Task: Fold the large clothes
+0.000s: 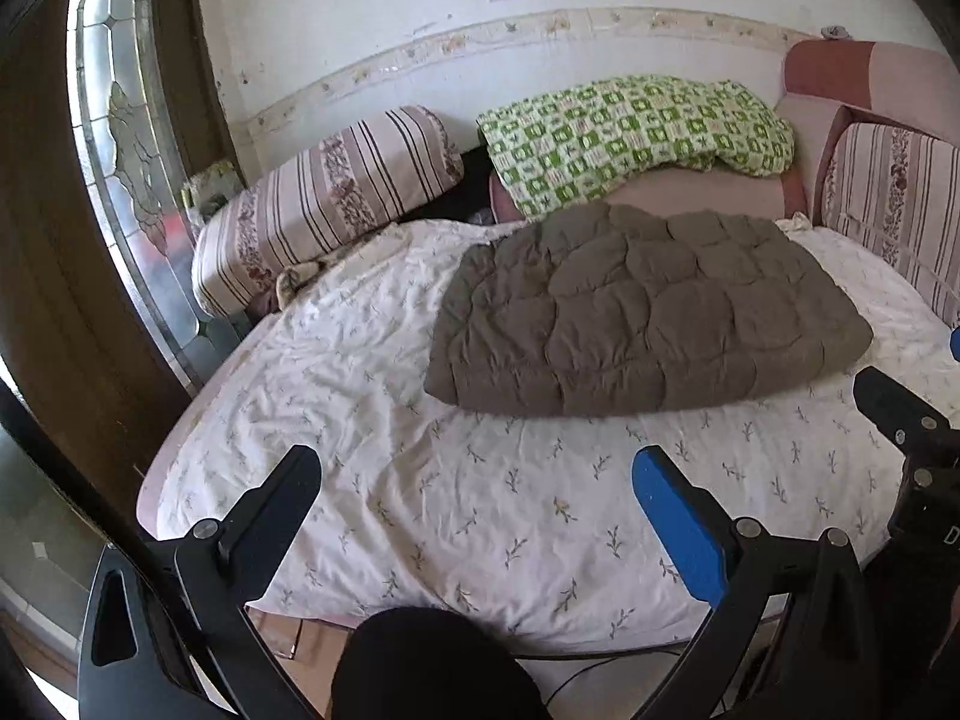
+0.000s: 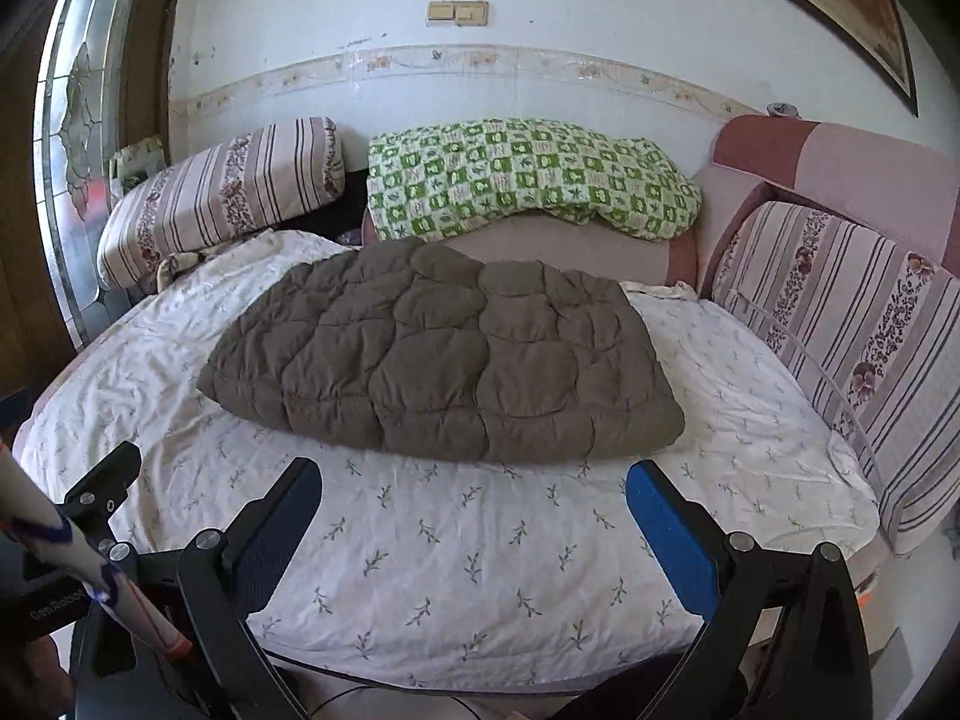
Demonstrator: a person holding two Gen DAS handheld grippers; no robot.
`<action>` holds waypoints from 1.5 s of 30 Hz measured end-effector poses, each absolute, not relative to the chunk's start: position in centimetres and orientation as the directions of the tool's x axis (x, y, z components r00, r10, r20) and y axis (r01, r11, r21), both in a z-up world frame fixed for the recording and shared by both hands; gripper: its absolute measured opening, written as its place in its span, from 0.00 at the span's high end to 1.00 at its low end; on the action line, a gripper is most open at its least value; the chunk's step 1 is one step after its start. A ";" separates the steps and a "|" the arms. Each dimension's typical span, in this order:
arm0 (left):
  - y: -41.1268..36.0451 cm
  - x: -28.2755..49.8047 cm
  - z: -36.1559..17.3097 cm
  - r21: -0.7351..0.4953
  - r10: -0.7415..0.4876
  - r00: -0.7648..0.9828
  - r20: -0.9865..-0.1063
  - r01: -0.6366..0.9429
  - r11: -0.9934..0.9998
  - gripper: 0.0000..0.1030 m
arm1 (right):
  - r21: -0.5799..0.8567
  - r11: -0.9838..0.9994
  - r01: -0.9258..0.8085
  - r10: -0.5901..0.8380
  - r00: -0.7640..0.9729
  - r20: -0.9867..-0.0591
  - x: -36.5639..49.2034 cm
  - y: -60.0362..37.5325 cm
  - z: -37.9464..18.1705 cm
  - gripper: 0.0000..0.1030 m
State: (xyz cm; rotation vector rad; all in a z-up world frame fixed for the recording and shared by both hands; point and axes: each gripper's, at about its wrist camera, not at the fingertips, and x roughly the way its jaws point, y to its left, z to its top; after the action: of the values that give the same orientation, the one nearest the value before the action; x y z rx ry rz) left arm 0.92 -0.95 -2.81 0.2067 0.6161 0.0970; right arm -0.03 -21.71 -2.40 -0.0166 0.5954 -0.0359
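A brown quilted garment [image 1: 642,312] lies folded into a thick flat bundle on the white flowered bedsheet [image 1: 420,510]; it also shows in the right wrist view [image 2: 444,348]. My left gripper [image 1: 477,480] is open and empty, hovering over the near part of the sheet, short of the bundle's front edge. My right gripper [image 2: 474,486] is open and empty, just before the bundle's near edge. The right gripper's finger also shows at the right edge of the left wrist view [image 1: 900,414].
A striped bolster [image 1: 324,198] lies at the back left, a green checked blanket [image 1: 636,132] at the back, a striped cushion [image 2: 852,348] along the right side. A wooden door with a glass panel [image 1: 120,150] stands left. The bed's front edge [image 2: 480,681] is just below my grippers.
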 end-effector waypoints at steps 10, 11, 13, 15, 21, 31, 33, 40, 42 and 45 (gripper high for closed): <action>-0.9 1.7 -4.0 0.221 0.155 0.783 -0.603 -0.023 0.975 0.00 | -0.046 0.998 0.031 -0.052 0.816 -0.576 0.3 -21.4 -3.2 0.00; -0.9 1.8 -4.1 0.221 0.155 0.779 -0.607 -0.022 0.975 0.00 | -0.049 0.998 0.034 -0.056 0.815 -0.576 0.3 -21.4 -3.2 0.00; -0.9 1.9 -4.3 0.220 0.155 0.774 -0.615 -0.021 0.975 0.00 | -0.051 0.998 0.035 -0.058 0.815 -0.577 0.3 -21.5 -3.3 0.00; -0.9 1.9 -4.4 0.220 0.155 0.770 -0.619 -0.019 0.975 0.00 | -0.053 0.998 0.037 -0.061 0.813 -0.580 0.3 -21.6 -3.4 0.00; -1.3 1.9 -4.6 0.228 0.155 0.765 -0.625 -0.011 0.974 0.00 | -0.055 0.998 0.042 -0.066 0.810 -0.582 0.3 -21.7 -3.6 0.00; -1.5 1.8 -4.6 0.231 0.157 0.765 -0.625 -0.012 0.973 0.00 | -0.064 0.997 0.048 -0.077 0.804 -0.589 0.3 -21.7 -3.9 0.00; -1.4 1.8 -4.6 0.231 0.157 0.765 -0.625 -0.011 0.973 0.00 | -0.065 0.997 0.048 -0.077 0.804 -0.590 0.3 -21.7 -4.0 0.00; -1.4 1.8 -4.6 0.231 0.155 0.764 -0.626 -0.009 0.973 0.00 | -0.069 0.996 0.050 -0.081 0.801 -0.593 0.3 -21.8 -4.3 0.00; -1.3 1.8 -4.6 0.231 0.156 0.763 -0.627 -0.010 0.973 0.00 | -0.070 0.996 0.050 -0.081 0.800 -0.595 0.3 -21.8 -4.3 0.00; -1.2 1.7 -4.8 0.230 0.158 0.762 -0.628 -0.012 0.973 0.00 | -0.071 0.996 0.049 -0.082 0.798 -0.597 0.4 -21.9 -4.4 0.00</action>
State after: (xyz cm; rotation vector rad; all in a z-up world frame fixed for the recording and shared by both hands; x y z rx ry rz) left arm 1.73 -1.16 -4.76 0.2183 0.7004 0.0938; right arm 0.41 -21.91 -4.42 -0.0523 0.6424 -0.0704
